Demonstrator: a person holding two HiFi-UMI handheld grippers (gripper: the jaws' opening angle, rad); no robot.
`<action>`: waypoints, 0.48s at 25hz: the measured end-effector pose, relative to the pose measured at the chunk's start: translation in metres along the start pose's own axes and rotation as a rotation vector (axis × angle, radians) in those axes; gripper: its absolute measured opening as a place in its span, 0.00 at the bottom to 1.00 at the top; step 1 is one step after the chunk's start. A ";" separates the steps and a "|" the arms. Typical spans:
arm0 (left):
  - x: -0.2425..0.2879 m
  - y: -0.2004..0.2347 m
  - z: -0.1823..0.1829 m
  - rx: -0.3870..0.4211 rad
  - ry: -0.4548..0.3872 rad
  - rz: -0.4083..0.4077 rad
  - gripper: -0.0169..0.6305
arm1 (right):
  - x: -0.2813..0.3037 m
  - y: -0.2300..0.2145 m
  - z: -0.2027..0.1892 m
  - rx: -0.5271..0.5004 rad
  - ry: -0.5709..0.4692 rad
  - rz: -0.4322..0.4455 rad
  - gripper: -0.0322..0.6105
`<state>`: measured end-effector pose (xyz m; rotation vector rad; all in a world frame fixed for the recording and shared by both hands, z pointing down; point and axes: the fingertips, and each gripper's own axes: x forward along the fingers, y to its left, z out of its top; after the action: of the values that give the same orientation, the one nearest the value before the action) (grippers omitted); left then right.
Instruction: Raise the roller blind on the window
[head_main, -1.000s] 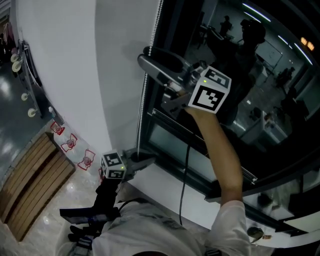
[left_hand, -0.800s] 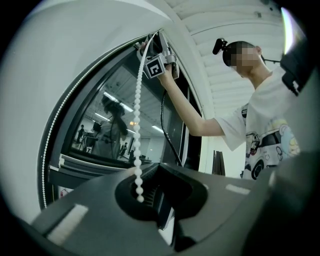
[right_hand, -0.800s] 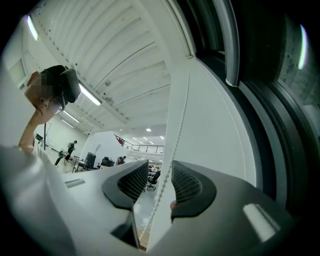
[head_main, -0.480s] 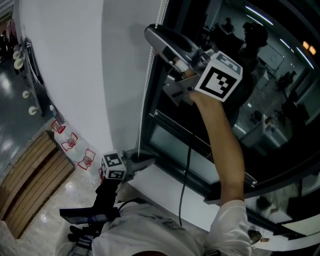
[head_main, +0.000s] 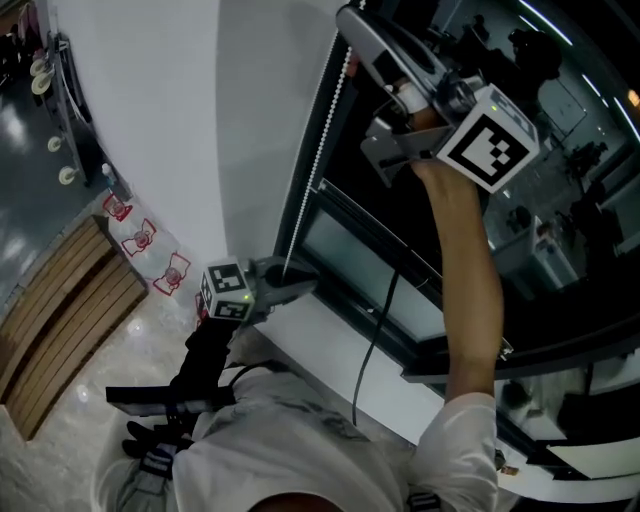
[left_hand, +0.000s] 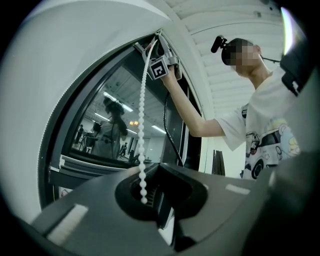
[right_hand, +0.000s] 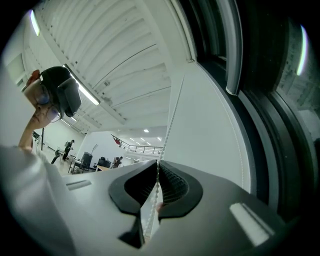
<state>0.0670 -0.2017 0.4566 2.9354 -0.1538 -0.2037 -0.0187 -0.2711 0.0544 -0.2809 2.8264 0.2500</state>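
Chain (head_main: 318, 170) to be worked: beaded, long axis close to upright, hugging the window (head_main: 560, 230) down its left edge from top to bottom corner. Blind itself not made out in any view; glass bare and dark as far as seen.

Right gripper (head_main: 348, 18): high on the window's left edge, at the end of an arm stretched up. Jaws just been closing, now all but together, with the chain running straight through the pinch line. Judged a firm hold on it.

Left gripper (head_main: 298, 287): low at the window's bottom left corner, just beside the sill (head_main: 330, 350). Narrow as well, with the chain dropping between the jaws from above. Looks pinched there, and taut up to the other gripper.

Relation for the coming move: lies along the very line joining the two grippers, so calls for travel along that upright axis and none sideways. Probably a downward haul by the upper gripper, after a release by the lower. Nearer the window's top: right. Nearer its bottom corner: left.

Count: two grippers, one chain strand in the head view, one window, one sill.
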 end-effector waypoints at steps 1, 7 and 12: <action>0.001 -0.001 0.000 0.001 0.001 -0.002 0.02 | -0.001 0.002 -0.002 0.008 -0.001 0.003 0.07; 0.002 -0.002 0.002 0.010 0.004 -0.005 0.02 | -0.012 0.008 -0.048 0.070 0.058 0.001 0.07; 0.002 0.000 0.003 0.010 0.011 -0.004 0.02 | -0.029 0.016 -0.098 0.124 0.102 0.005 0.07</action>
<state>0.0682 -0.2024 0.4539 2.9465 -0.1470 -0.1873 -0.0213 -0.2704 0.1577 -0.2661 2.9281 0.0631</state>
